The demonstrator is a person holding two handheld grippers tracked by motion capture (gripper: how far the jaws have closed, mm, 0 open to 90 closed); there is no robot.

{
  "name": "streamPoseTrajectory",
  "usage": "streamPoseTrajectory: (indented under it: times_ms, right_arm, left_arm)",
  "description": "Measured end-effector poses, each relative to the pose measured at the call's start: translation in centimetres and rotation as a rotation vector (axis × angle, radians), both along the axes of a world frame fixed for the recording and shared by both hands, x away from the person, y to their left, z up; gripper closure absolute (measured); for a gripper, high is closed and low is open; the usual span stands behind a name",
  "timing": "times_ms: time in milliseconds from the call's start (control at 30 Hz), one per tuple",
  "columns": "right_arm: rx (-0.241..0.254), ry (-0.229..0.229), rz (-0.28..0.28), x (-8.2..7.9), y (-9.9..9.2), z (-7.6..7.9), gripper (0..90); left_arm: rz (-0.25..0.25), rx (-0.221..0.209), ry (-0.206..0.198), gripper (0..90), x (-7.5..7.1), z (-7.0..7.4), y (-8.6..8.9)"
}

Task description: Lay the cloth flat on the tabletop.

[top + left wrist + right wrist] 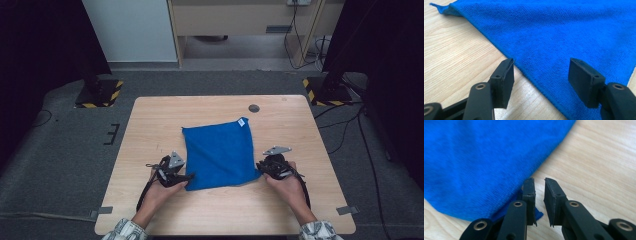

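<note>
I see the blue cloth [220, 157] flat on the table [150, 125]. My left gripper [541, 80] straddles its near-left edge, jaws wide apart. My right gripper [539, 195], jaws nearly closed with an empty gap, sits beside its near-right corner.

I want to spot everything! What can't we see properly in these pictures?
- White tag on the blue cloth: too small to read, high view.
- Cloth's near right corner: behind the right gripper fingers, so a pinch is unclear.
- Cloth's far part: cut off by the left gripper view's edges.
</note>
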State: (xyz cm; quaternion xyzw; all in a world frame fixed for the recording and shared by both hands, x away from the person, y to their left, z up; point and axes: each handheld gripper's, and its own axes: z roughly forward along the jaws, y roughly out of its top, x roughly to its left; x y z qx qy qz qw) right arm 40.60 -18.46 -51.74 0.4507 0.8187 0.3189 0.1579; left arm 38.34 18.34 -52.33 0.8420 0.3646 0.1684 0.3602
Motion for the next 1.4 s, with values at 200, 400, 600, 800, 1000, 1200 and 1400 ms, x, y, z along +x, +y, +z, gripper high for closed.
streamPoseTrajectory:
  times_ms: [200, 400, 600, 800, 1000, 1200, 1400]
  right_arm:
    - [-0.006, -0.009, 0.015, 0.4, 0.9, 0.0, 73.9]
    - [0.039, -0.049, 0.064, 0.4, 2.2, 0.3, 66.0]
    - [0.034, -0.031, 0.091, 0.2, 3.0, 0.1, 57.6]
    - [-0.004, -0.017, 0.093, -0.7, 2.7, -0.1, 57.1]
    - [-0.049, -0.021, 0.086, -1.1, 2.9, -0.4, 54.7]
    - [-0.093, -0.008, 0.010, -2.4, 2.0, -0.1, 53.4]
    - [-0.117, 0.006, 0.002, -4.4, 1.5, 0.3, 52.8]
  left_arm:
    - [-0.007, 0.024, 0.033, 37.9, 0.1, -0.4, 0.0]
    - [-0.001, 0.031, 0.036, 38.1, 0.1, -0.4, 0.2]
    - [-0.002, 0.027, 0.041, 38.5, 0.2, -0.4, 0.2]
    - [0.006, 0.027, 0.039, 38.5, 0.3, -0.4, 0.6]
    - [0.008, 0.045, 0.029, 39.7, 0.3, -0.3, 0.9]
    - [0.019, 0.057, 0.026, 39.7, 0.4, -0.2, 1.2]
    - [0.027, 0.059, 0.026, 39.6, 0.5, -0.2, 1.5]
